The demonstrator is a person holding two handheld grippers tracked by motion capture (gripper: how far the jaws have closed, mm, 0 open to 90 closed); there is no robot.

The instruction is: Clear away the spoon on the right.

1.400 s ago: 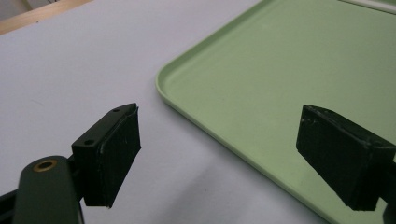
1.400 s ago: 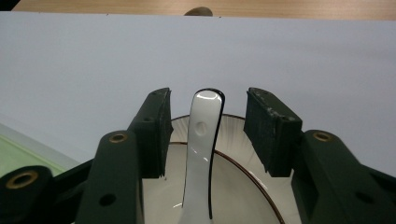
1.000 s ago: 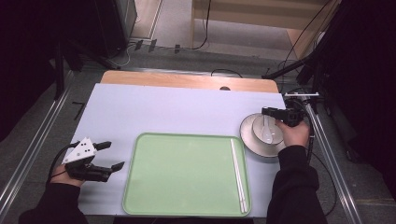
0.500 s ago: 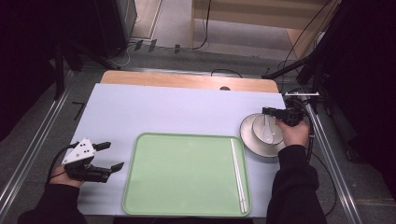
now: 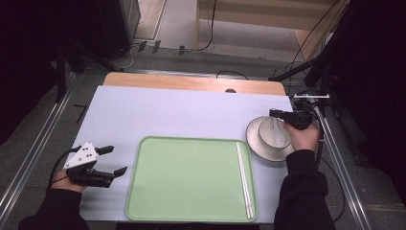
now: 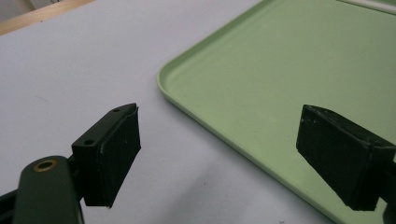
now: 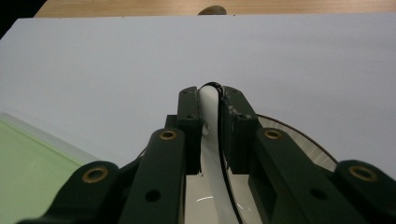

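In the right gripper view, the right gripper (image 7: pixel 211 112) covers most of the bowl (image 7: pixel 299 140): one arc of its rim shows to the right of the jaws, and the picture's bottom edge cuts off the rest. The spoon (image 7: pixel 210 154) is hidden on both sides by the pads closed on it, and its lower part runs out of the bottom edge.

In the left gripper view, the tray (image 6: pixel 280 79) is cut off at the top and right edges.

In the high view, the person's hand hides the near rim of the plate (image 5: pixel 258 146), and the bottom edge crops both sleeves.
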